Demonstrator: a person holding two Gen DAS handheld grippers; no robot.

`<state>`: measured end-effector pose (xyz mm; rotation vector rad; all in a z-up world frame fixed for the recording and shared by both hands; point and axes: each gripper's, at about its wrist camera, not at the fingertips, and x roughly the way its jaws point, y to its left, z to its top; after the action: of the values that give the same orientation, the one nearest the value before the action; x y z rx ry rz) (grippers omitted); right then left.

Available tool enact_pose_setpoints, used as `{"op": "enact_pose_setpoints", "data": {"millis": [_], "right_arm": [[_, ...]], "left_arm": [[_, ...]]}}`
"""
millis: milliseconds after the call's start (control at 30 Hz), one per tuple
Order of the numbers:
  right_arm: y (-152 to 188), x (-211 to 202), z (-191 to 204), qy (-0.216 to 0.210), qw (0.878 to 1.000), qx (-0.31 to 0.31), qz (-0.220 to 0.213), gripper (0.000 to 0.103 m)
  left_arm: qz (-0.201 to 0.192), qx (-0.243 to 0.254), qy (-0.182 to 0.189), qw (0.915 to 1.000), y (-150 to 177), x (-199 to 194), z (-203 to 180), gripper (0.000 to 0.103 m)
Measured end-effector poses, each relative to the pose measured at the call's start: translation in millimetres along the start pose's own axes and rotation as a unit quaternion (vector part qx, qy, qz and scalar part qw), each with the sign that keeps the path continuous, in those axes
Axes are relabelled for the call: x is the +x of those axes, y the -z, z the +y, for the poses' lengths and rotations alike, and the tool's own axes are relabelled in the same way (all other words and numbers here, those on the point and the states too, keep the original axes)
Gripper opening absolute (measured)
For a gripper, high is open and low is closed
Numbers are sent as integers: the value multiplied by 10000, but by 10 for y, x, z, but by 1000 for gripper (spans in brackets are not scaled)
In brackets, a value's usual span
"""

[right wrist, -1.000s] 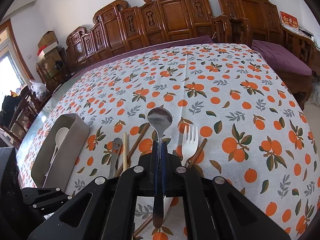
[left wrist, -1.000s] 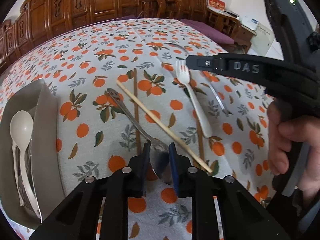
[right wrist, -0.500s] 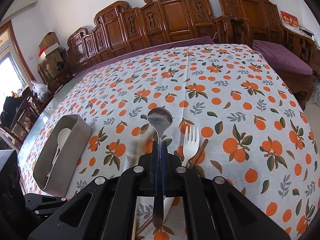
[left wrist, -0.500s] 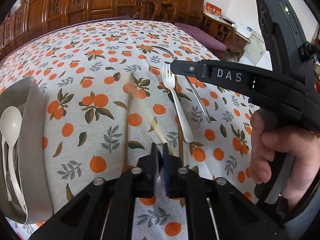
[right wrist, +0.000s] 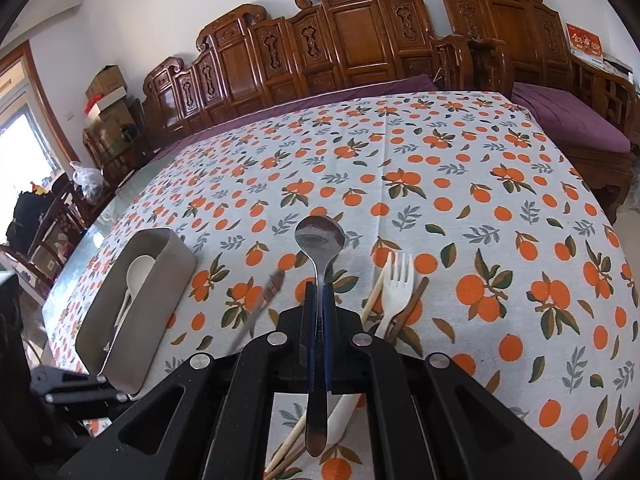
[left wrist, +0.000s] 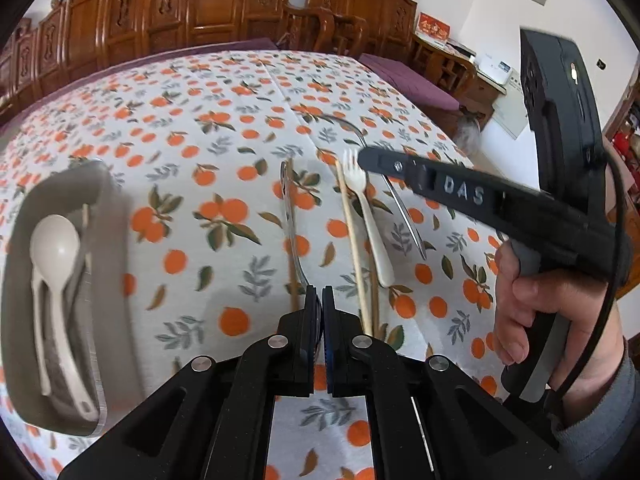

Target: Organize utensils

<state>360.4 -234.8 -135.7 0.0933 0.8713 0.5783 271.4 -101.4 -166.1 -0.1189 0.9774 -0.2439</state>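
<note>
A large table covered by a white tablecloth [right wrist: 460,208] printed with oranges and leaves fills both views. Carved dark wooden chairs [right wrist: 360,36] line its far edge against a white wall.

At the table's left side sits a grey oblong utensil holder [left wrist: 116,240]. Inside it lies a white plastic spoon [left wrist: 54,248], bowl toward the far end, with other pale handles beside it.

The left gripper [left wrist: 318,300] hangs above the cloth in the left wrist view. Its jaws are pressed together on a metal spoon [left wrist: 291,236], gripped near the bowl end, with the thin handle reaching away toward the far side of the table. Whether that handle tip touches the cloth cannot be told.

The right gripper [right wrist: 318,300] has its jaws clamped on a second metal spoon [right wrist: 319,240], held by the handle with the bowl pointing forward above the cloth. A person's hand [left wrist: 532,312] in a grey sleeve grips its black body, seen from the left wrist view.

Between the two grippers, on the cloth, lies a white plastic fork [left wrist: 366,216]. Just to its left is a pale wooden chopstick [left wrist: 352,240]. A dark brown chopstick [right wrist: 408,308] lies beside the fork as well, close enough that contact cannot be judged.
</note>
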Motion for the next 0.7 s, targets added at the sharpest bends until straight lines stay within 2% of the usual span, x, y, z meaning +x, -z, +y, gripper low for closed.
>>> {"op": "enact_pose_setpoints", "data": {"millis": [700], "right_arm": [[92, -8, 742, -465, 9967, -663, 50, 4]], "left_arm": [[-461, -88, -641, 9968, -66, -698, 664, 2]]}}
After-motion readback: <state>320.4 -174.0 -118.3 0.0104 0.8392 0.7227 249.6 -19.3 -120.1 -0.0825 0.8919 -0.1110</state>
